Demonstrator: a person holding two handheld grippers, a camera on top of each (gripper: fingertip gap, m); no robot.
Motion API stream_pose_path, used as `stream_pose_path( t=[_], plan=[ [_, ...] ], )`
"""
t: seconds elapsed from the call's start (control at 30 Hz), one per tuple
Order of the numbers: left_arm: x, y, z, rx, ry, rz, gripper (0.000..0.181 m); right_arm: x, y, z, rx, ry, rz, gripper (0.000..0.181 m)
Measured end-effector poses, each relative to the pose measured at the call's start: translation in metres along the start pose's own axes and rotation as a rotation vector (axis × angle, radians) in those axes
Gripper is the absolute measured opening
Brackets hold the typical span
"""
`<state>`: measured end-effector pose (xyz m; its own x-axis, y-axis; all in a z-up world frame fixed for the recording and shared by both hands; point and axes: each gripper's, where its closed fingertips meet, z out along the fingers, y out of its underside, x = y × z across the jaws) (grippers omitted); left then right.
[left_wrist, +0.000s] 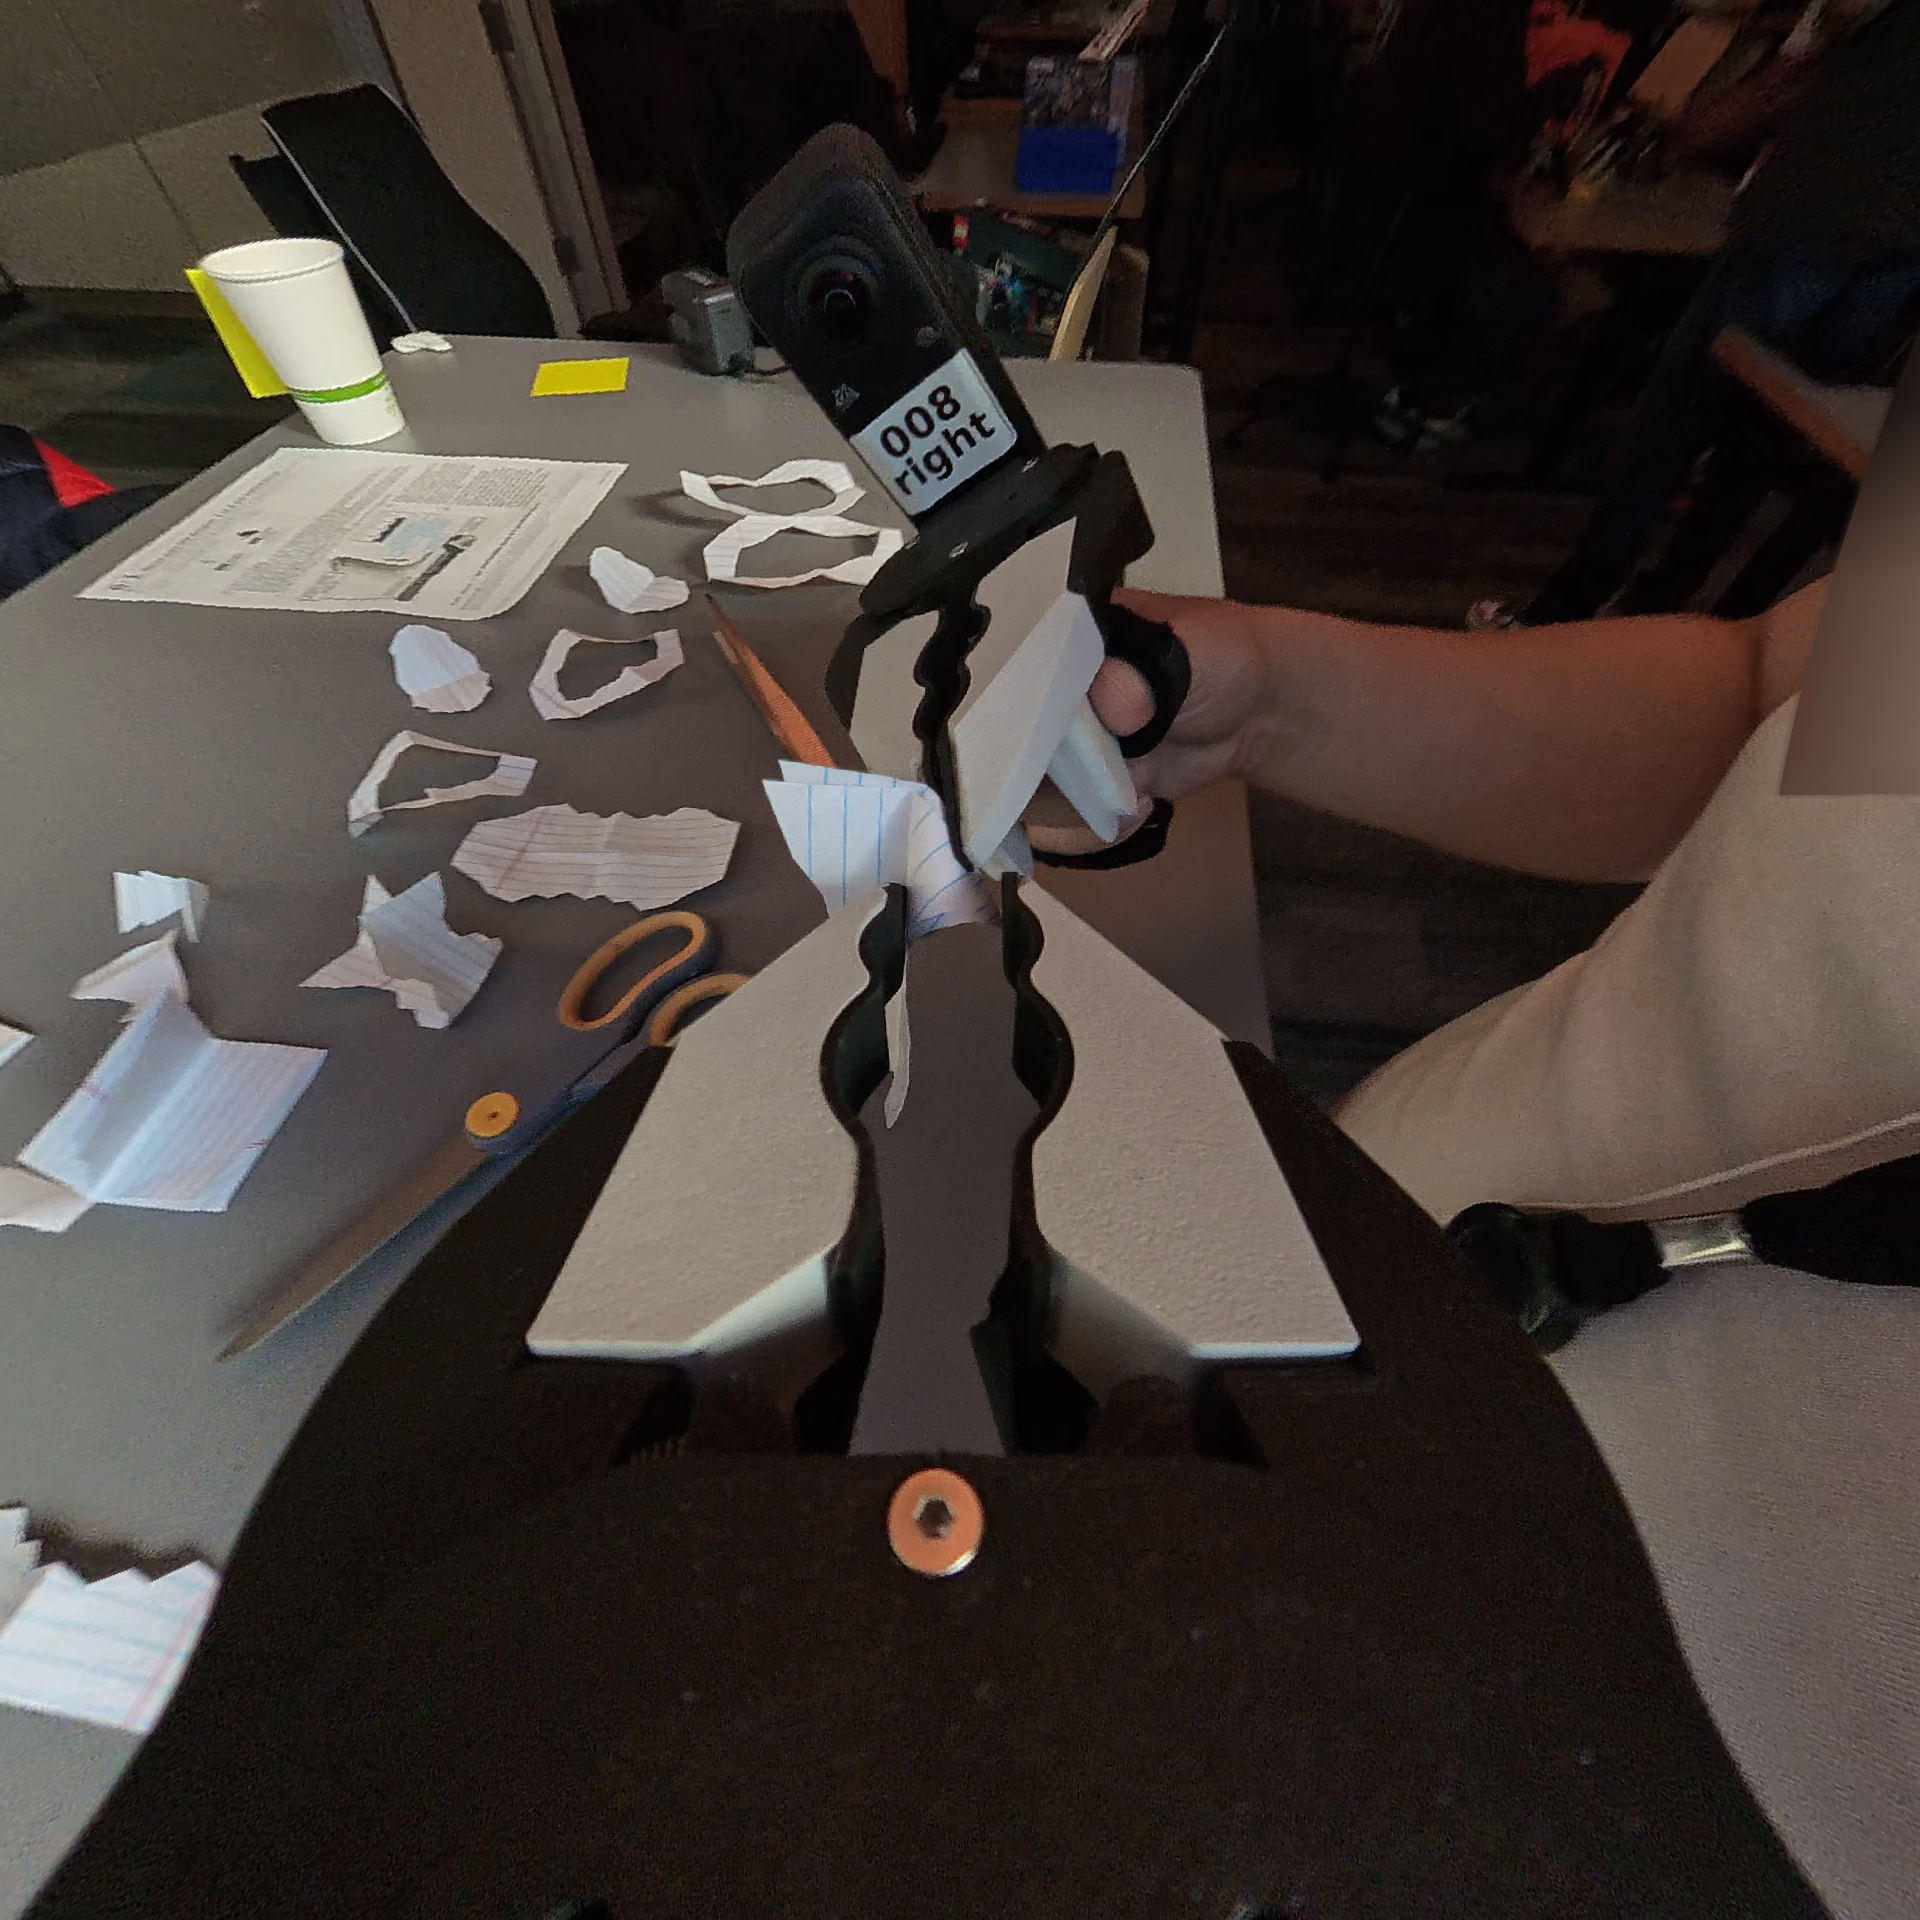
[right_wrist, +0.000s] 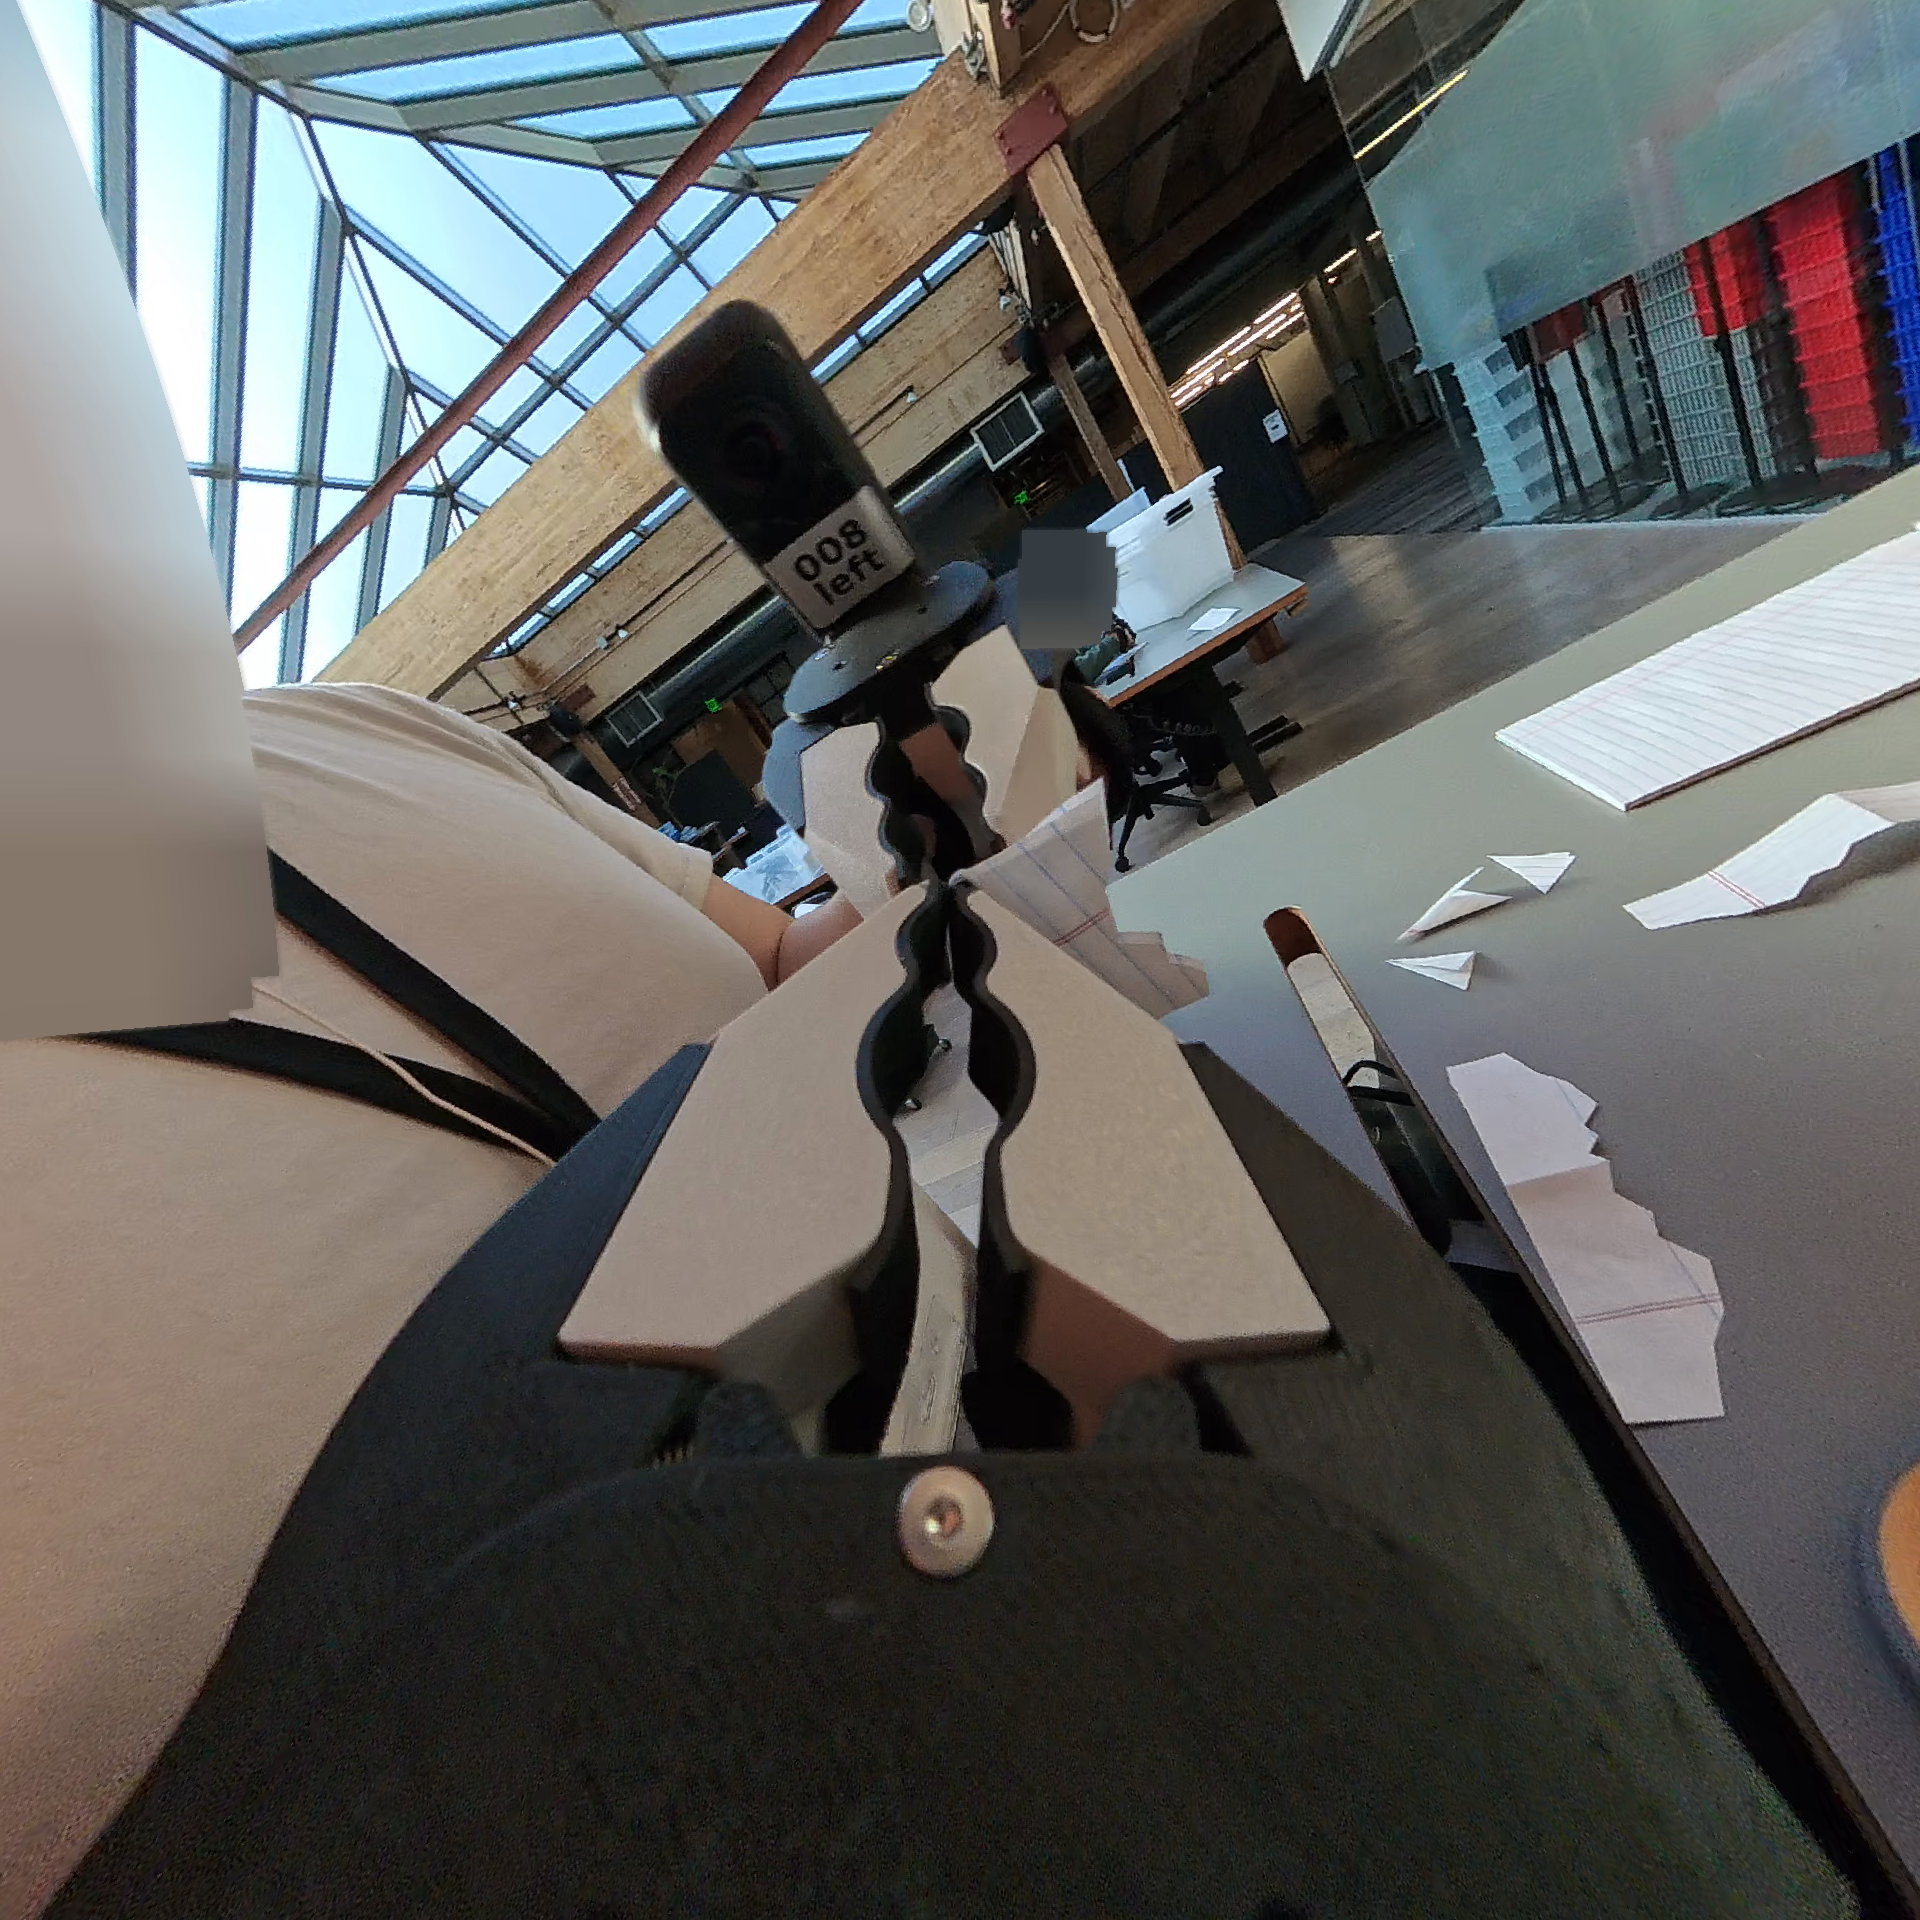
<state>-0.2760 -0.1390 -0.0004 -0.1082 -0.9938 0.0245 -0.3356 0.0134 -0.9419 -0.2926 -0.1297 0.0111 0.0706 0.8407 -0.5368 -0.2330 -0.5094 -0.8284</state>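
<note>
Between the two sets of jaws hangs a folded piece of lined paper (left_wrist: 883, 842), above the table (left_wrist: 623, 1039) edge: the left gripper (left_wrist: 948, 896) is closed on it, the right gripper (right_wrist: 940, 885) pinches its other side. Orange-handled scissors (left_wrist: 582, 1049) lie just beside on the table, among paper scraps (left_wrist: 597, 852).

Open workshop, timber beams (right_wrist: 727, 416) (storage bins (right_wrist: 1808, 322))
</note>
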Motion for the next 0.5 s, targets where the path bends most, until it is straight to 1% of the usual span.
stream_pose_path(
  t=[0.13, 0.3, 0.37, 0.5],
  plan=[
    [0.008, -0.011, -0.006, 0.124, 0.108, -0.114, 0.014, -0.013, -0.005, 0.001, 0.018, -0.067, -0.056, 0.0],
    [0.01, -0.021, -0.016, 0.226, 0.214, -0.241, 0.013, -0.02, -0.009, 0.003, 0.025, -0.107, -0.089, 0.0],
    [0.01, -0.023, -0.02, 0.257, 0.24, -0.269, 0.01, -0.022, -0.01, 0.004, 0.032, -0.124, -0.093, 0.0],
    [0.013, -0.023, -0.023, 0.278, 0.276, -0.295, 0.009, -0.025, -0.008, 0.006, 0.025, -0.141, -0.104, 0.0]
  ],
)
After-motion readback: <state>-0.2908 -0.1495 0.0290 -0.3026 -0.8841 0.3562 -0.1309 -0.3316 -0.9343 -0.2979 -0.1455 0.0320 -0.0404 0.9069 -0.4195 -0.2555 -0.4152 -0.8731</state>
